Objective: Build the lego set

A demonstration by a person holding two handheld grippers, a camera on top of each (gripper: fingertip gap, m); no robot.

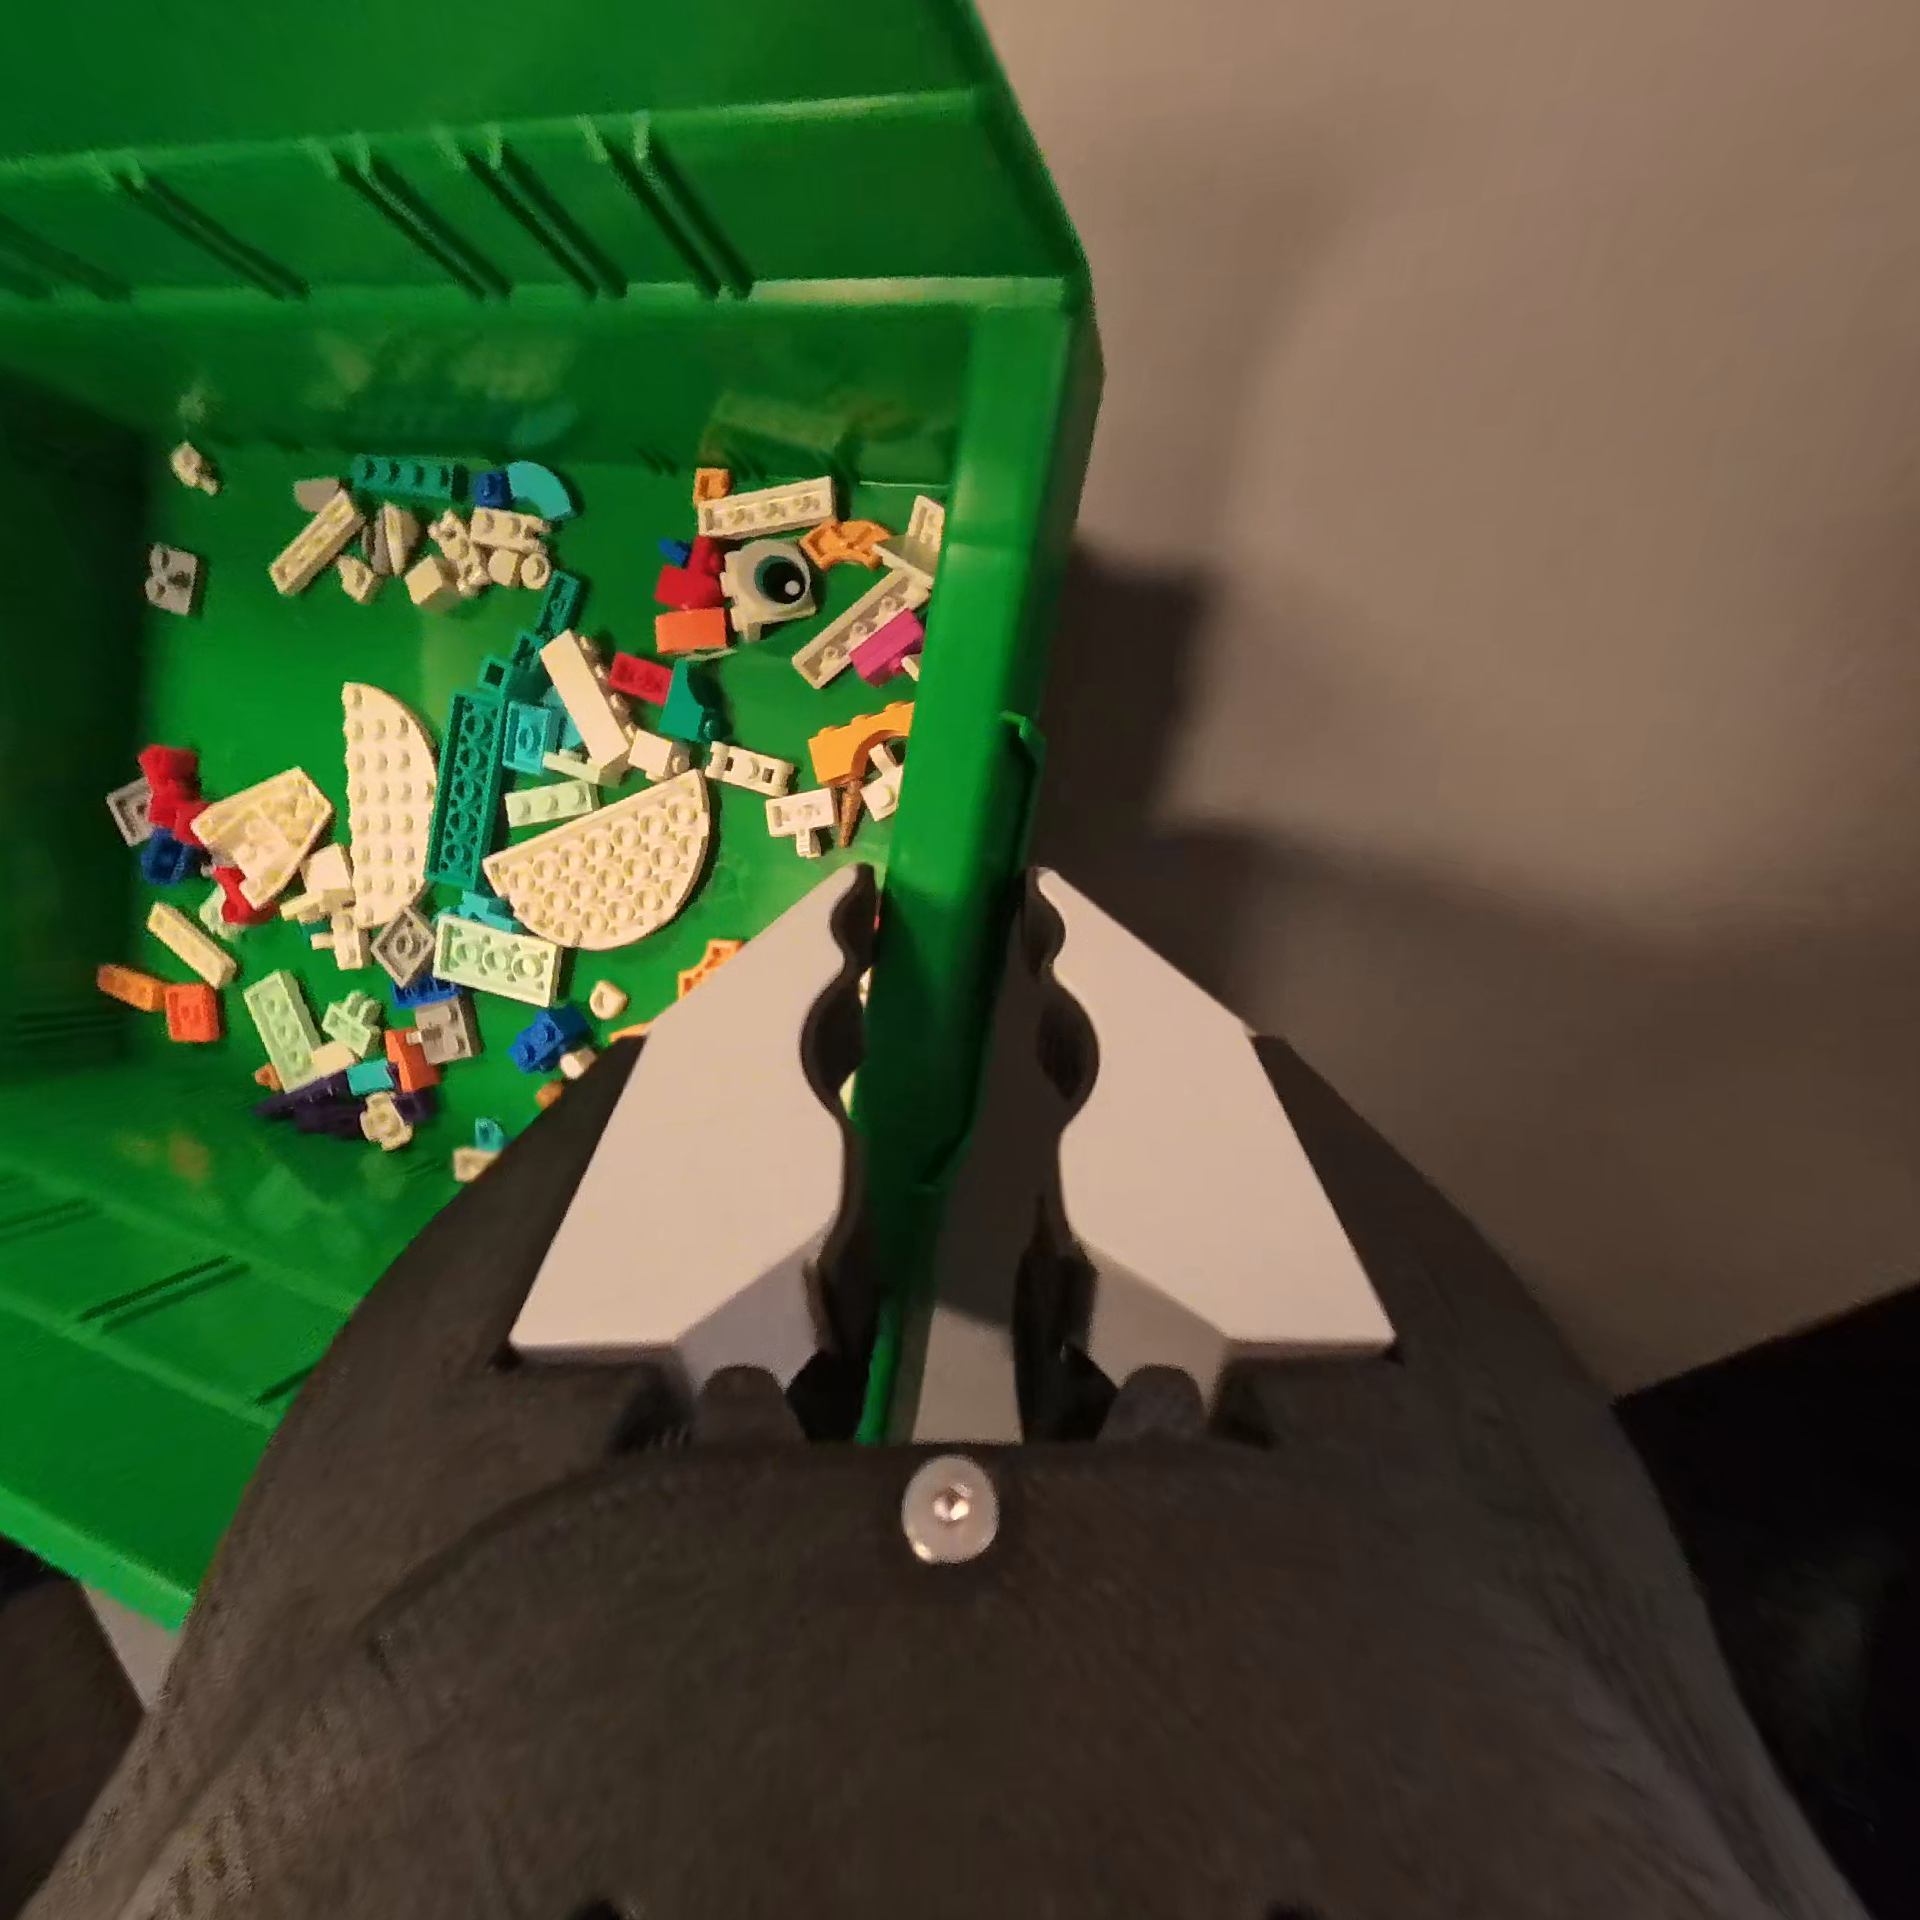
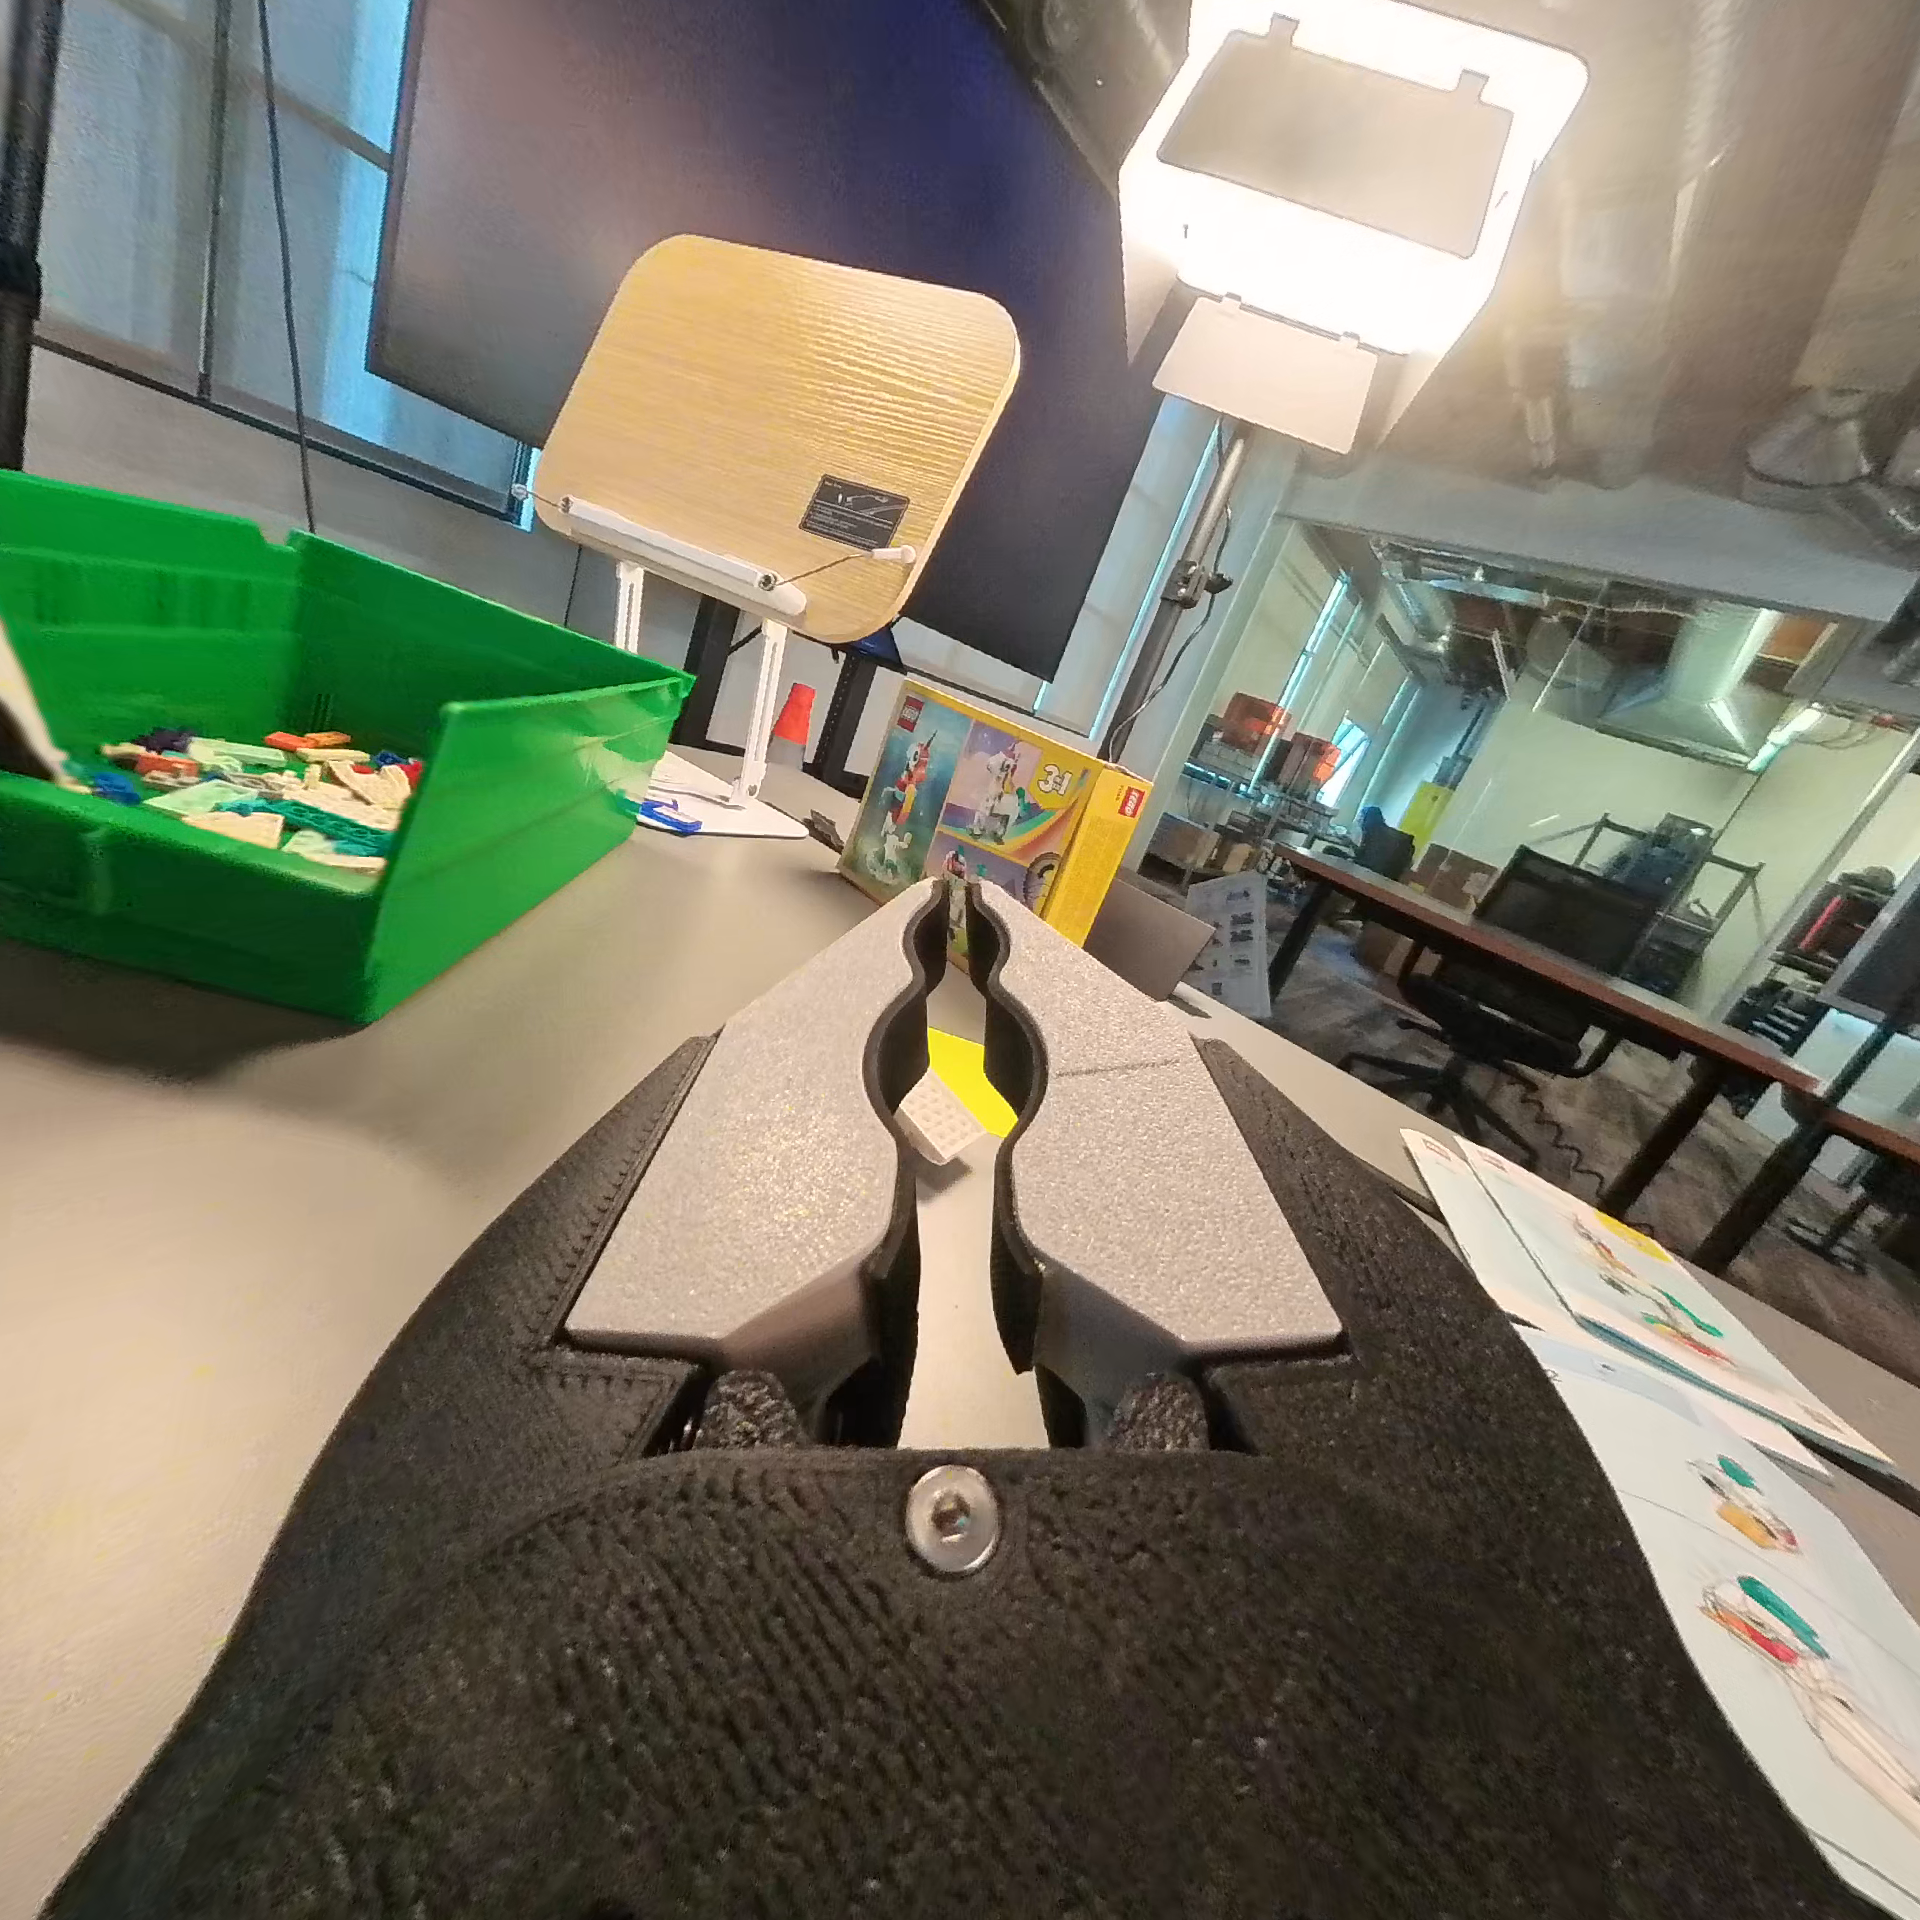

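Observation:
A green plastic bin holds many loose Lego pieces, among them two white half-round plates, teal, red and orange bricks. My left gripper is shut on the bin's right side wall, one finger inside and one outside. In the right wrist view the same bin sits on the grey table at the left. My right gripper is low over the table, shut and empty. Through the gap between its fingers I see a small white studded plate and a yellow piece on the table.
A wooden book stand stands at the back of the table, with the yellow Lego box to its right. Instruction booklets lie at the right edge. A lit lamp panel hangs above. Some 25 cm of space lies between my two pairs of fingers.

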